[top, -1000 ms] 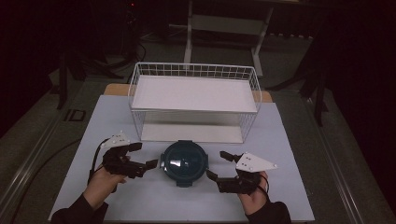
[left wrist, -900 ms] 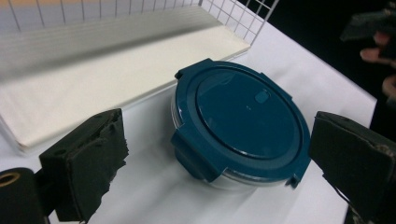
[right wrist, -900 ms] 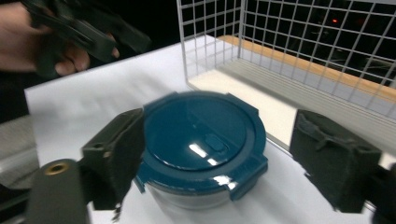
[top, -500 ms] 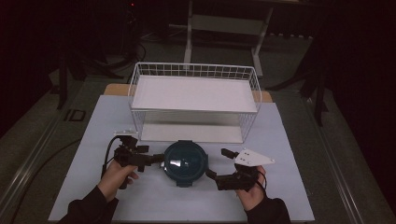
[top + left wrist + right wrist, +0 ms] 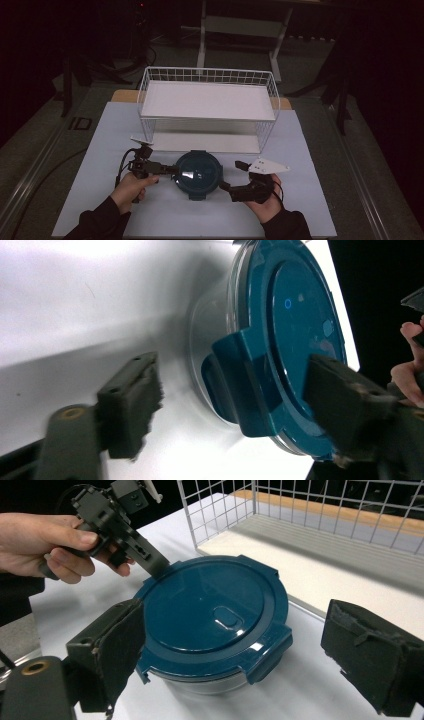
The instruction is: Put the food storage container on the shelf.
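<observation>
Round lidded container on the white table, a gripper at each side of it.

Nearest the person, the right gripper sits at the container's right, its jaws spread wide; in its own view the two black pads stand clear of the container, one off each side of the near lid clip, touching nothing. The container, glass-walled with a dark teal lid, rests on the white table, between the two hands. At its left edge the left gripper is turned on its side, and its jaws have just been closing: one pad lies against the lid top, the other is off the glass wall, the side clip between them, not yet pinched. Behind stands the white wire basket, well apart from both grippers.
</observation>
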Demonstrator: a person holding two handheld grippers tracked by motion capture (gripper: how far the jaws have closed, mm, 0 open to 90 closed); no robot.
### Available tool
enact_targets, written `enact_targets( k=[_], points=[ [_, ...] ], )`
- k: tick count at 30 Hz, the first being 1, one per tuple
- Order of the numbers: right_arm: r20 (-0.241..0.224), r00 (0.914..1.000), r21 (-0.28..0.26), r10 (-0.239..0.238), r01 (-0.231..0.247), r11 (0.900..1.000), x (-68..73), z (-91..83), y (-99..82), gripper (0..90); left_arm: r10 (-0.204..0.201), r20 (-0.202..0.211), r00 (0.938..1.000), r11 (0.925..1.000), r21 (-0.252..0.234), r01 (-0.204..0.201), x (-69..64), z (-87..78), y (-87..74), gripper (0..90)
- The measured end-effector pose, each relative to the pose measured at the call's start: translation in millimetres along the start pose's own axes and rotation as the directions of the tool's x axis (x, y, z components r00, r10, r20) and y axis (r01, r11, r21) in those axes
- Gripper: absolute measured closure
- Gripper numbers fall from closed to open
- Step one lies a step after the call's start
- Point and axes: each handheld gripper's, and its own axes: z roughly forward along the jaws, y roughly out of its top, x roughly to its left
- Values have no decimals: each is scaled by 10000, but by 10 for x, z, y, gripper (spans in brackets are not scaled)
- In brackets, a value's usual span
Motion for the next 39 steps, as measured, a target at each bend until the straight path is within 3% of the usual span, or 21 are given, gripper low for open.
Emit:
enact_targets(
  k=[3,4,6,9,14,20,23,24,25,26,27,28,30,31,32,33,34,35,36,37,39],
  points=[
    [-77,9999,127,70,-69,9999,-9,8,-1,131,-198,171,9997,9998,76,196,19,8,3,348],
    [-135,9997,195,204,-201,9996,-26,17,-5,135,-393,394,9985,9991,187,386,36,17,5,420],
    [-81,9996,217,267,-265,9994,-36,20,-8,135,-551,629,9965,9983,206,539,52,19,2,473],
    [0,9997,215,254,-254,9994,-36,19,-8,136,-661,760,9949,9976,249,644,59,19,5,516],
    [-13,9991,311,429,-428,9986,-39,21,-4,139,-1196,1358,9835,9917,627,1120,124,62,18,514],
    [-118,9935,803,1135,-1122,9904,-93,67,-28,143,-926,1439,9853,9941,691,834,134,48,12,527],
    [-351,9800,1136,1957,-1906,9751,-160,115,-61,147,-786,1388,9872,9957,594,710,112,42,-3,528],
    [-351,9800,1136,1957,-1906,9751,-160,115,-61,147,-786,1388,9872,9957,594,710,112,42,-3,529],
    [-657,9582,1404,2783,-2673,9533,-224,152,-86,167,-668,1379,9882,9966,568,594,99,37,-11,530],
    [-657,9582,1404,2783,-2673,9533,-224,152,-86,167,-668,1379,9882,9966,568,594,99,37,-11,530],
    [-977,9305,1612,3529,-3351,9283,-286,185,-109,210,-489,1351,9896,9977,522,422,80,31,-20,530],
    [-1118,9147,1675,3884,-3680,9146,-315,198,-121,219,-439,1328,9902,9980,511,373,69,28,-26,531],
    [-1437,8835,1856,4458,-4184,8891,-364,230,-143,253,-190,1268,9917,9989,456,133,41,19,-38,534],
    [-1459,8729,1919,4656,-4368,8789,-377,240,-152,268,-136,1265,9919,9991,426,82,33,13,-45,536],
    [-1459,8729,1919,4656,-4368,8789,-377,240,-152,268,-136,1265,9919,9991,426,82,33,13,-45,539],
    [-1613,8508,2071,5002,-4664,8600,-399,264,-170,306,68,1272,9918,9993,369,-116,8,5,-58,541],
    [-1613,8508,2071,5002,-4664,8600,-399,264,-170,306,68,1272,9918,9993,369,-116,8,5,-58,543],
    [-1628,8313,2250,5315,-4932,8403,-426,287,-199,367,187,1272,9917,9992,324,-230,-5,-2,-70,547],
    [-1628,8313,2250,5315,-4932,8403,-426,287,-199,367,187,1272,9917,9992,324,-230,-5,-2,-70,547],
    [-1534,8255,2396,5431,-5021,8309,-448,302,-222,414,342,1286,9911,9989,281,-381,-20,-9,-83,550],
    [-1434,8230,2487,5496,-5076,8249,-466,310,-239,415,531,1261,9906,9980,259,-568,-43,-17,-94,552]
  ],
)
